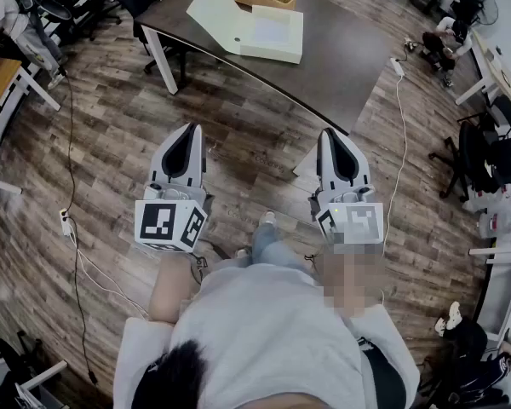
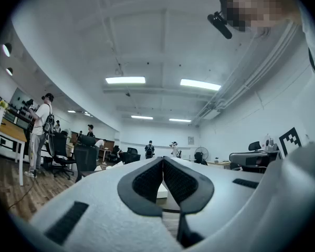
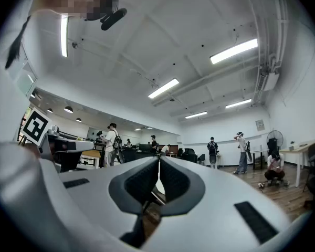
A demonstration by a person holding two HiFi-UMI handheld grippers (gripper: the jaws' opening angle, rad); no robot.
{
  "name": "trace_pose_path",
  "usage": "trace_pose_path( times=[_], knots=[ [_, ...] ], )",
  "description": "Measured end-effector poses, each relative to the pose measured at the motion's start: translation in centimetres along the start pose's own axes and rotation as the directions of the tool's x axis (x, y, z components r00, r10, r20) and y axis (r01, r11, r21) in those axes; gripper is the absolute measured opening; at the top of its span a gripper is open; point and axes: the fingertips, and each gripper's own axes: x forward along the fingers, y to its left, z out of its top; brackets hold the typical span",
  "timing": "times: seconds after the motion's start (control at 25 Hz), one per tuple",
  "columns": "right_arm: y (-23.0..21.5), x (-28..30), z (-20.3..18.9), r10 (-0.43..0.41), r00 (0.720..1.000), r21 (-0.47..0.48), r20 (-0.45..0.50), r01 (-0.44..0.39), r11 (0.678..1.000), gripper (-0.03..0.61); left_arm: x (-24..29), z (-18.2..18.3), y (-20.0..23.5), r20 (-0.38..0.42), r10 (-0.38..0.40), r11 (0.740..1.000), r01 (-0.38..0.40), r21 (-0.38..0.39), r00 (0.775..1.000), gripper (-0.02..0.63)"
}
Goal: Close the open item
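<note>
Head camera sits above the person's head, looking forward and steeply down; left tongs [image 1: 193, 129] and right tongs [image 1: 328, 133] near, wood floor [image 1: 111, 143] below, bench [image 1: 341, 66] farther ahead; each gripper camera rides just behind its own tongs, low, facing roughly level across the room, ceiling [image 2: 163, 35] filling the top; we find the bench edge and the standing fan [image 1: 485, 2] in all three.

box [image 1: 271, 34]: white
table [image 1: 349, 58]: dark brown
floor [image 1: 111, 126]: brown wood grain
left gripper [image 1: 192, 129]: white, black pads
right gripper [image 1: 330, 133]: white, black pads
</note>
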Motion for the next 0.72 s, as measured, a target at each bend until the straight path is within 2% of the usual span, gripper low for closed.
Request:
trace_pose_path(
  times=[0.32,0.72],
  knots=[
    [-1.0,1.7,-0.6,0.008,1.0,0.007,-0.002,-0.008,1.0,0.014,1.9,-0.6,0.3,-0.006,0.004,1.0,-0.004,-0.002,1.0,0.009],
    [-3.5,6.3,-1.2,0.024,1.0,0.005,0.009,-0.024,1.0,0.013,6.7,-1.1,1.6,0.003,0.022,1.0,-0.022,0.003,1.0,0.009]
  ],
)
